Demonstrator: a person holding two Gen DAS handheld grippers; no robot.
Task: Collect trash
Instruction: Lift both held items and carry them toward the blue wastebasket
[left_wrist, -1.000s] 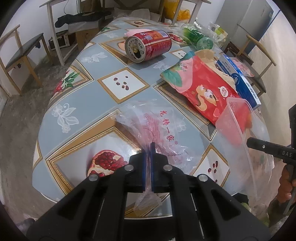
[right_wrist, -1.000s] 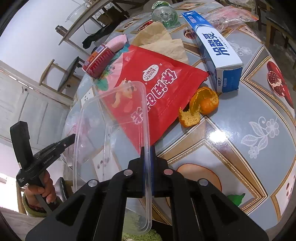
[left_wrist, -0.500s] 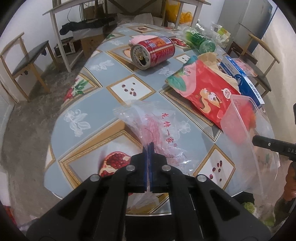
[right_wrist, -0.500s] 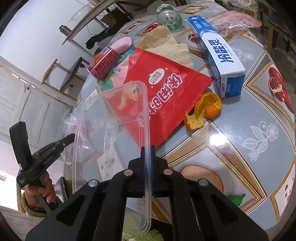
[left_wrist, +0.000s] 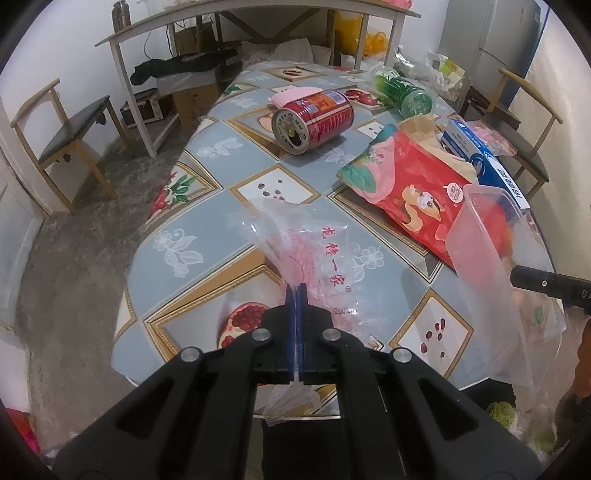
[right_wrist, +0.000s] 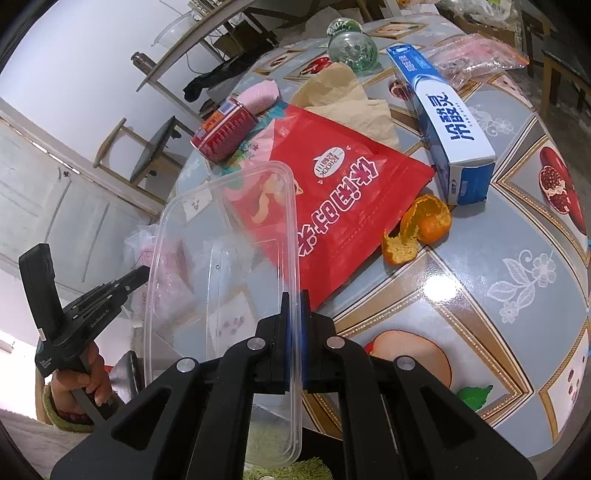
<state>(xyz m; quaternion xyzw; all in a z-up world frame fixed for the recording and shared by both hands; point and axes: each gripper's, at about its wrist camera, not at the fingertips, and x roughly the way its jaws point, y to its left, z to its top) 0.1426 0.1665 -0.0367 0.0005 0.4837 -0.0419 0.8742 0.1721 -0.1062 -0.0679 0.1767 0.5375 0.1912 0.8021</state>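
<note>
L gripper (left_wrist: 295, 291) clamped on plastic bag (left_wrist: 314, 254); R gripper (right_wrist: 294, 301) pinching clear tub (right_wrist: 221, 258) rim. Tub just right of bag, long axis upright, opening toward bag.

A crumpled clear plastic bag (left_wrist: 314, 254) with red print hangs pinched over the desk (left_wrist: 207, 206) edge. A clear plastic container (right_wrist: 221, 266), empty, is held tilted by its rim.

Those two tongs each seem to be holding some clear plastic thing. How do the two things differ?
The left tongs pinch a limp, crinkled plastic bag with red print; the right tongs clamp a stiff plastic container with no print. The bag sags onto the table; the container keeps its shape, held by its rim on edge. Both are see-through.
</note>
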